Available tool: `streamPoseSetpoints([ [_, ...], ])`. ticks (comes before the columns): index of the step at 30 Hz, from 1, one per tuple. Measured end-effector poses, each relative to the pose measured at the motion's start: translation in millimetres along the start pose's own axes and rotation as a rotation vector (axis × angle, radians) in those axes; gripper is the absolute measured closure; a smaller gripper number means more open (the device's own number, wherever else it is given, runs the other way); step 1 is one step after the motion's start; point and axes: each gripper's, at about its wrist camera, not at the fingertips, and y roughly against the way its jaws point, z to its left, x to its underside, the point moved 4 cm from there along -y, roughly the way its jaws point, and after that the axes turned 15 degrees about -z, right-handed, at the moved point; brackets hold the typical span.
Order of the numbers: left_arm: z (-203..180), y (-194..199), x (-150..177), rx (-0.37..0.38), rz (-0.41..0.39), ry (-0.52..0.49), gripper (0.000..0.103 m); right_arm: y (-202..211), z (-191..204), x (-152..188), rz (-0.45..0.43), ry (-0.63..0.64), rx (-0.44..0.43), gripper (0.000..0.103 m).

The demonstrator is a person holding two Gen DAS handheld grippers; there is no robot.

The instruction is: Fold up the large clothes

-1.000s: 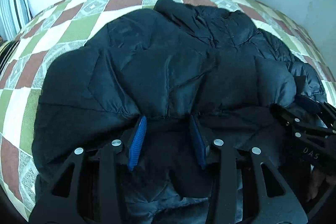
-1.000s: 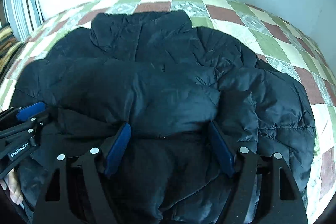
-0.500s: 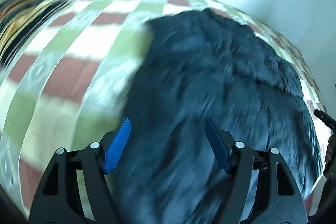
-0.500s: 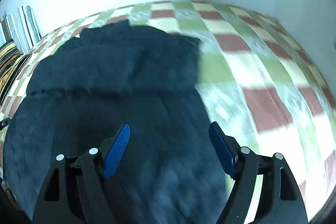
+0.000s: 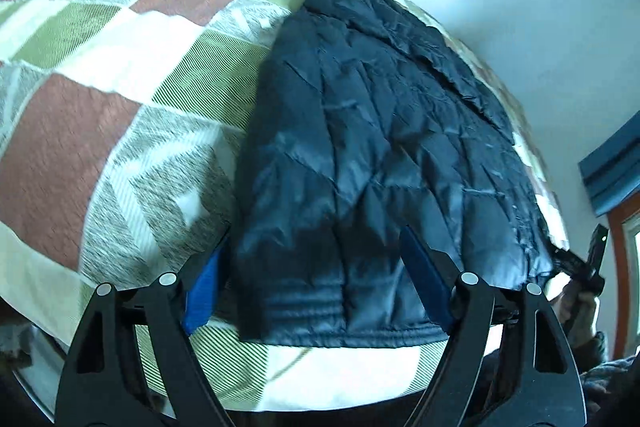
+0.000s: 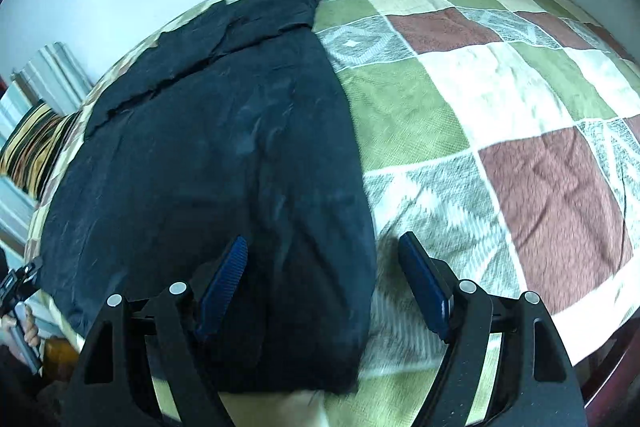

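Lying flat near the front edge of the bed [image 5: 120,75], a dark quilted jacket [image 5: 372,155] has its sleeves tucked in, so the lengthwise folds look done and a fold of the hem toward the collar seems to remain. The left tool [image 5: 316,283] and right tool [image 6: 324,279] both hover with fingers spread wide and holding nothing, each straddling a bottom corner of the jacket, so the next move likely calls for closing on those corners. Motion blur softens the right view, and whether any pad touches cloth is unclear.
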Motion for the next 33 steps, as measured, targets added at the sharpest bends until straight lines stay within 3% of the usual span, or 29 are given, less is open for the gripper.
streamPoseSetpoints([
  [2, -3.5, -1.3, 3.0, 0.001, 0.004, -0.008, 0.030, 5.8, 3.8, 5.5, -0.004, 0.009, -0.022, 0.034],
  [4, -7.4, -2.6, 4.0, 0.016, 0.018, -0.017, 0.033, 10.4, 6.9, 10.3, 0.002, -0.005, -0.047, 0.052],
  [9, -13.7, -5.8, 8.3, 0.042, 0.028, 0.000, 0.034, 18.2, 8.6, 19.0, 0.010, -0.024, -0.081, 0.068],
  [11, -14.1, -6.8, 9.3, 0.046, 0.031, 0.003, 0.053, 18.6, 9.0, 18.9, 0.009, -0.045, -0.094, 0.074],
  [13, -12.2, -8.8, 10.4, 0.036, 0.040, 0.017, 0.080, 20.0, 10.4, 18.4, 0.004, -0.050, -0.100, 0.082],
  [16, -11.0, -3.7, 8.1, 0.054, 0.015, 0.042, 0.090, 24.9, 13.6, 16.0, -0.004, -0.039, -0.109, 0.087],
  [21, -17.9, 14.9, 0.5, 0.085, -0.041, 0.036, 0.092, 37.7, 9.5, 12.4, -0.019, -0.110, -0.165, 0.090],
  [24, -21.1, 29.6, -9.8, 0.129, -0.077, 0.083, 0.093, 48.3, 4.8, 6.0, -0.028, -0.187, -0.234, 0.091],
  [30, -34.2, 58.9, -51.5, 0.215, -0.161, 0.172, 0.093, 68.8, 6.4, -22.2, -0.068, -0.294, -0.372, 0.092],
  [33, -38.6, 53.1, -78.6, 0.232, -0.180, 0.204, 0.093, 66.9, 7.0, -46.8, -0.095, -0.329, -0.427, 0.092],
])
